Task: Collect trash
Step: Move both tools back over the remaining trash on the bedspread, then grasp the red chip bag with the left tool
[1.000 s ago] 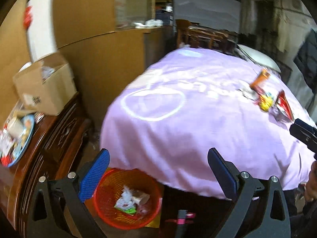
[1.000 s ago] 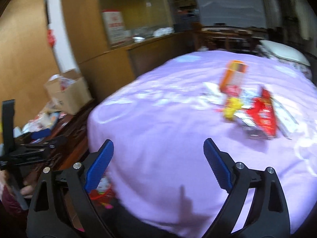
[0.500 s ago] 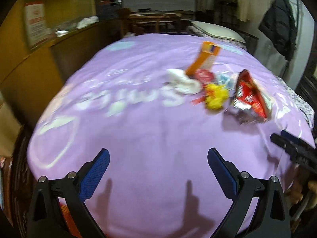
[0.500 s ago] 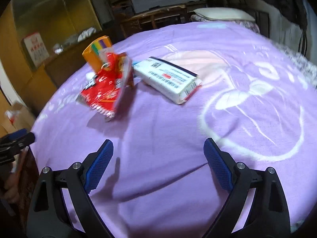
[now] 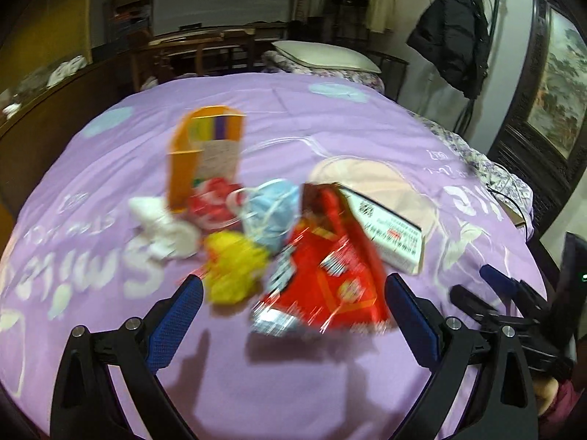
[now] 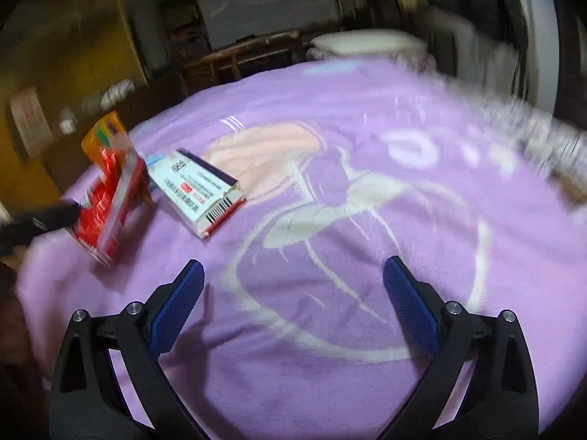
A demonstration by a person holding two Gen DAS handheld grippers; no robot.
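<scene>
A pile of trash lies on the purple blanket (image 5: 293, 374): an orange carton (image 5: 205, 154), a white tissue (image 5: 165, 227), a yellow wrapper (image 5: 233, 267), a blue mask (image 5: 271, 209), a red snack bag (image 5: 330, 275) and a white box (image 5: 385, 234). My left gripper (image 5: 293, 286) is open, its jaws level with the near end of the red bag, apart from it. My right gripper (image 6: 293, 269) hovers over bare blanket with its jaws opening and nothing between them. The white box (image 6: 198, 190) and red bag (image 6: 110, 212) lie ahead to its left.
A pillow (image 5: 326, 55) lies at the bed's far end, with wooden furniture (image 5: 205, 47) behind it. A dark coat (image 5: 455, 36) hangs at the right, beside a framed picture (image 5: 557, 88). The other gripper (image 5: 491, 293) shows at the right edge of the left wrist view.
The left view swung from the red floor basket up over the bed and closed in on the trash pile. The right view swept rightward past the pile to the white box.
</scene>
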